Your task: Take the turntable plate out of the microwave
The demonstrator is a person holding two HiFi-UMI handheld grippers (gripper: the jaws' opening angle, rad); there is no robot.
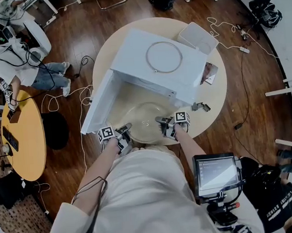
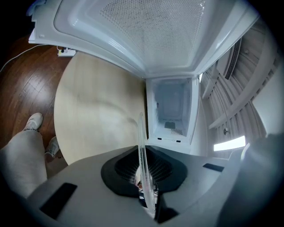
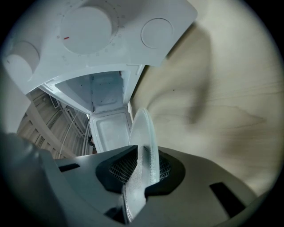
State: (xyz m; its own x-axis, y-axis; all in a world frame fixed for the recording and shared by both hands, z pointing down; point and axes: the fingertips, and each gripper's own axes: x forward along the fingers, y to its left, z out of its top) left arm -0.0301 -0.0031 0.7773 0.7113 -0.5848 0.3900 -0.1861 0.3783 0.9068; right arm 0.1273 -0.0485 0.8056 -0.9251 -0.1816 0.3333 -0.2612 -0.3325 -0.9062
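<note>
The left gripper (image 1: pixel 122 134) and right gripper (image 1: pixel 165 126) are each clamping opposite rims of the glass plate (image 1: pixel 143 119), which is hanging level between them, just outside the open microwave (image 1: pixel 152 63).

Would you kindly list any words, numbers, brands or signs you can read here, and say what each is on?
None can be read.
Microwave dial: tick marks and a red dash, no legible figures.
Screen beside the person: too small to read.
Packet on the table: print blurred.
</note>
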